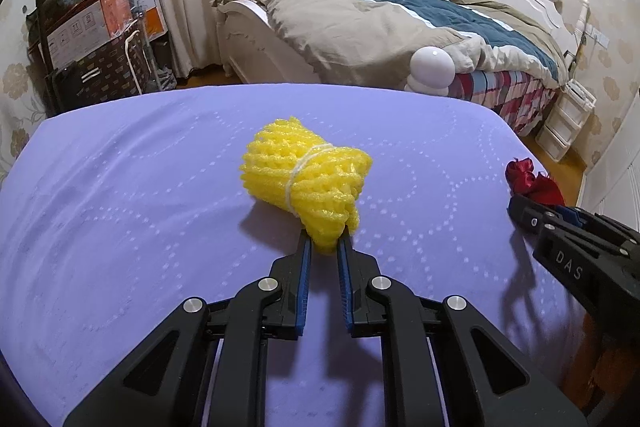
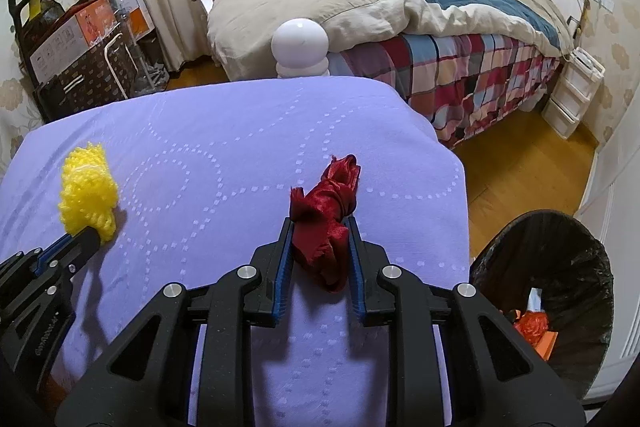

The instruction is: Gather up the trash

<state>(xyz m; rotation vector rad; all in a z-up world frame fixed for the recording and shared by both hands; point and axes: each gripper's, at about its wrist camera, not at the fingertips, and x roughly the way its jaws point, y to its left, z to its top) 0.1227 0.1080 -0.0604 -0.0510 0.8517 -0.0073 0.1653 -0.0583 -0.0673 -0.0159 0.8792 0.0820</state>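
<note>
A yellow foam net bundle (image 1: 308,179), tied with white string, lies on the purple cloth-covered table (image 1: 120,187). My left gripper (image 1: 325,241) is shut on the bundle's near tip. In the right wrist view the same yellow bundle (image 2: 86,191) shows at the left with the left gripper (image 2: 86,237) on it. A crumpled dark red cloth (image 2: 328,219) lies near the table's right edge, and my right gripper (image 2: 320,225) is shut on it, pads pressing both sides. The red cloth (image 1: 532,181) and right gripper (image 1: 524,207) also show at the right of the left wrist view.
A black-lined trash bin (image 2: 560,299) with orange scraps inside stands on the wooden floor right of the table. A white round lamp (image 2: 299,41) sits behind the table's far edge. A bed (image 2: 400,11) fills the background; boxes and a cart (image 2: 80,39) stand at the far left.
</note>
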